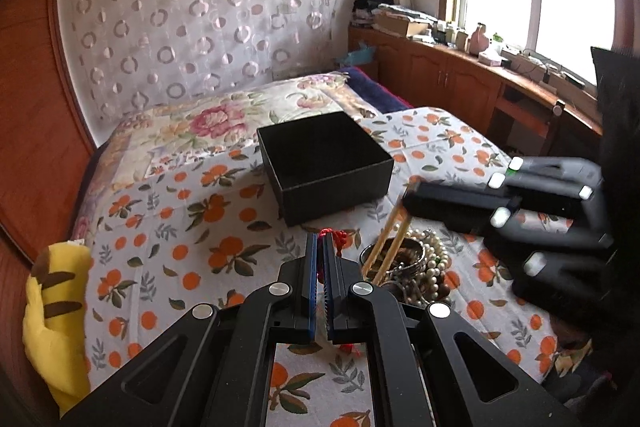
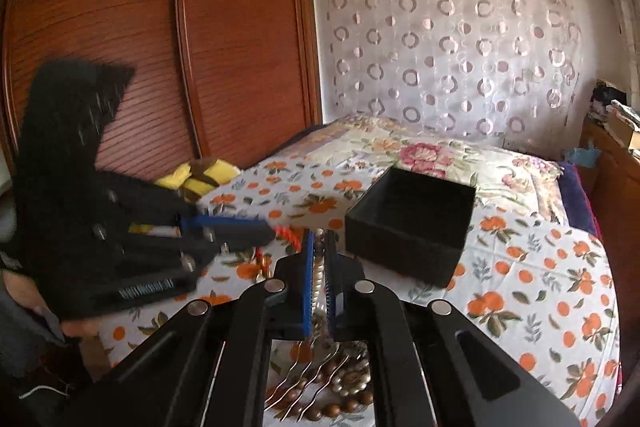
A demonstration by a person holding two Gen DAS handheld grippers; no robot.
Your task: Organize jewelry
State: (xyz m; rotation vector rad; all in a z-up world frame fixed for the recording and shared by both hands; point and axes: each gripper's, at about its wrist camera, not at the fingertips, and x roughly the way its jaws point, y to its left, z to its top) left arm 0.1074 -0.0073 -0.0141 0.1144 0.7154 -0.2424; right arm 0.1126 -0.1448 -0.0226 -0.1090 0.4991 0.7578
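Observation:
An open black box (image 1: 326,165) sits on the orange-print bedspread; it also shows in the right wrist view (image 2: 412,223). My left gripper (image 1: 322,241) is shut on a red beaded string (image 1: 342,239), lifted just in front of the box. My right gripper (image 2: 319,239) is shut on a gold hairpin with two long wavy prongs (image 1: 390,245), held over a jewelry pile (image 1: 420,263) of pearl strands, a metal bangle and brown beads (image 2: 340,383). The left gripper shows blurred in the right wrist view (image 2: 240,227) with the red string (image 2: 286,233).
A yellow striped plush toy (image 1: 56,315) lies at the bed's left edge. A floral quilt (image 1: 224,119) lies behind the box. A wooden wardrobe (image 2: 160,47) stands left, and cluttered wooden cabinets (image 1: 460,71) run under the window.

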